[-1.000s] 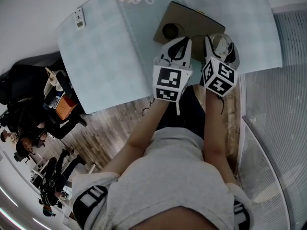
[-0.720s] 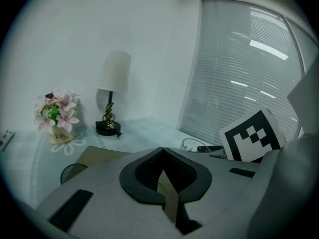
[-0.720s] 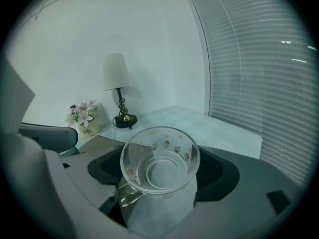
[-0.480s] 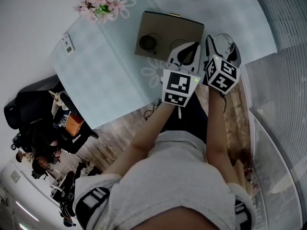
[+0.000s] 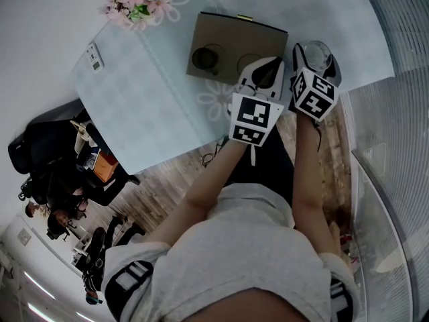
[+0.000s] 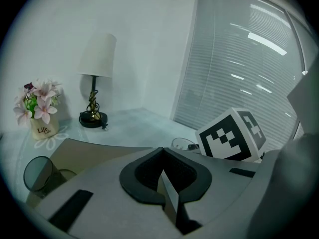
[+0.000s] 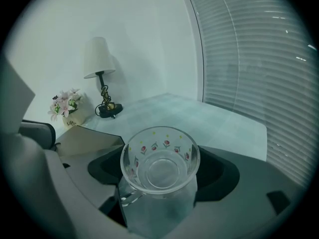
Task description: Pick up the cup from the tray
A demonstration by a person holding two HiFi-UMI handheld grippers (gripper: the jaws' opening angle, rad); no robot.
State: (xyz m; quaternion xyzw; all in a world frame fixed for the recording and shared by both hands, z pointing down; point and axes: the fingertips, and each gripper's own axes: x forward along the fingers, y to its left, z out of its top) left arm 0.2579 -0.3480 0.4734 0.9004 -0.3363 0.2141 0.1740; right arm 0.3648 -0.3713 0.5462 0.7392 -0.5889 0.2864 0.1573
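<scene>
The right gripper (image 7: 162,183) clasped the glass cup (image 7: 160,166) upright; the tray (image 7: 94,136) lay leftward; the left gripper (image 6: 165,185) was clenched, empty.

From overhead we see only the rim of the glass cup (image 5: 320,51); the right gripper (image 5: 313,67) hides its six-o'clock side.

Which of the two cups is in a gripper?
The clear flower-printed cup, clamped in the right gripper; the dark tinted cup stands free on the tray.
</scene>
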